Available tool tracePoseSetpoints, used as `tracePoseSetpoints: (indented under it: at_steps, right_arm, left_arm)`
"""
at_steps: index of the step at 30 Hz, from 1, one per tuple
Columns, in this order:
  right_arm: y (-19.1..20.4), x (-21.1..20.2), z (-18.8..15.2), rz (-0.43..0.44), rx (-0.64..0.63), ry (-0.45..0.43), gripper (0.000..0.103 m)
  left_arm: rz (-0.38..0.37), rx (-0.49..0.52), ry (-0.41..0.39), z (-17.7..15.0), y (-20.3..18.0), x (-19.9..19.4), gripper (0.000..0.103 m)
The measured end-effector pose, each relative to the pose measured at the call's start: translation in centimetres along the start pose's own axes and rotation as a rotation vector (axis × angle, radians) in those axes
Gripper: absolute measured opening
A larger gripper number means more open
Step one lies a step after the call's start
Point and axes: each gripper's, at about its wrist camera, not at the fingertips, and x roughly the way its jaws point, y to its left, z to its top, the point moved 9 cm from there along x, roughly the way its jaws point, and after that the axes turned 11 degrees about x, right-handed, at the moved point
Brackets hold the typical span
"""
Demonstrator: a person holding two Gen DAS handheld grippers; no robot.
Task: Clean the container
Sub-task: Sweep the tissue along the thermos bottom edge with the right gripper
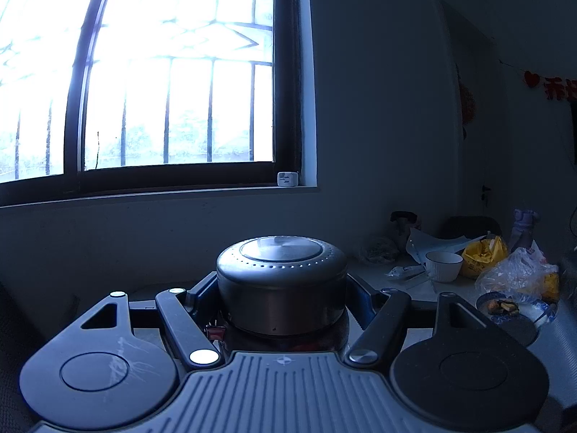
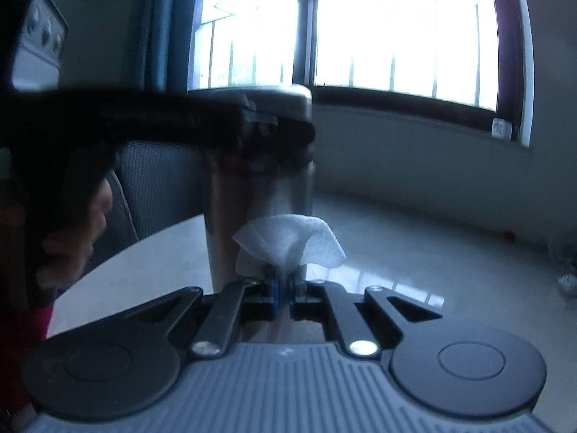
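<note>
A tall steel container with a round metal lid is upright over the table. My left gripper is shut on it just below the lid; it shows in the right wrist view as a dark arm clamped round the container's top. My right gripper is shut on a white wipe, whose folded end is pressed against the container's lower side.
A pale table lies under the container. On its right side stand a white bowl, a yellow bag, a clear plastic bag and a small dish with food. A barred window is behind.
</note>
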Motion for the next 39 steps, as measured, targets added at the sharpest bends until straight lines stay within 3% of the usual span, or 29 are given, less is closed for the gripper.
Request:
tracePoseSetpoints:
  at_steps: [12,19,24,39]
  right_arm:
    - [-0.2,3.6,-6.8,-0.008,0.032,0.200,0.005]
    - [-0.5,4.8,-7.8,-0.008,0.034,0.249,0.005]
    - [-0.1,3.7,-6.5,-0.011,0.032,0.207,0.005]
    - [1.8,-2.9,2.0,0.004,0.017,-0.068,0.005]
  left_arm:
    - [-0.001,0.008,-0.001,0.0,-0.1,-0.1,0.073]
    - [0.000,0.006,0.000,0.1,-0.2,-0.1,0.073]
    - [-0.002,0.007,-0.001,0.1,-0.2,-0.1,0.073]
    - [-0.001,0.009,0.000,0.2,-0.3,0.0,0.073]
